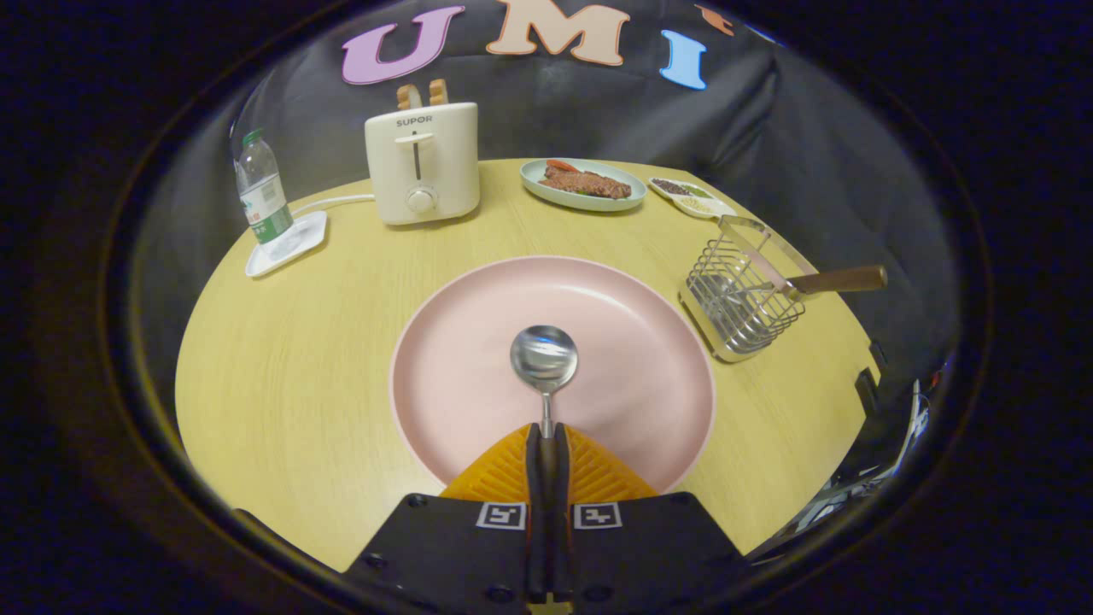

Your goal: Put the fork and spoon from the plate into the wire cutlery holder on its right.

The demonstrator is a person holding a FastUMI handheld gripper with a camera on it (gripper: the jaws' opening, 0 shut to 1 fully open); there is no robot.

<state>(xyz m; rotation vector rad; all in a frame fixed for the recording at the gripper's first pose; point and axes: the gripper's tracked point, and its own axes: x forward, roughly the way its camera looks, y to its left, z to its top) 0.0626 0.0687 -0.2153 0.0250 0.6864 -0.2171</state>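
Note:
A steel spoon (544, 357) points its bowl away from me over the middle of the pink plate (461, 342). Both fingers of my gripper (546, 431) press on its thin stem, so the gripper is shut on the spoon. To the right of the plate stands the wire cutlery holder (741, 295), tilted toward me. A wooden-handled utensil (832, 280) lies in it with its handle sticking out to the right; its head is hidden among the wires.
Beyond the plate stand a cream toaster (422, 162) with bread in it, a water bottle (261, 188) on a white coaster, a dish of food (583, 184) and a small divided dish (692, 197). The round wooden table (290, 359) drops off close behind the holder.

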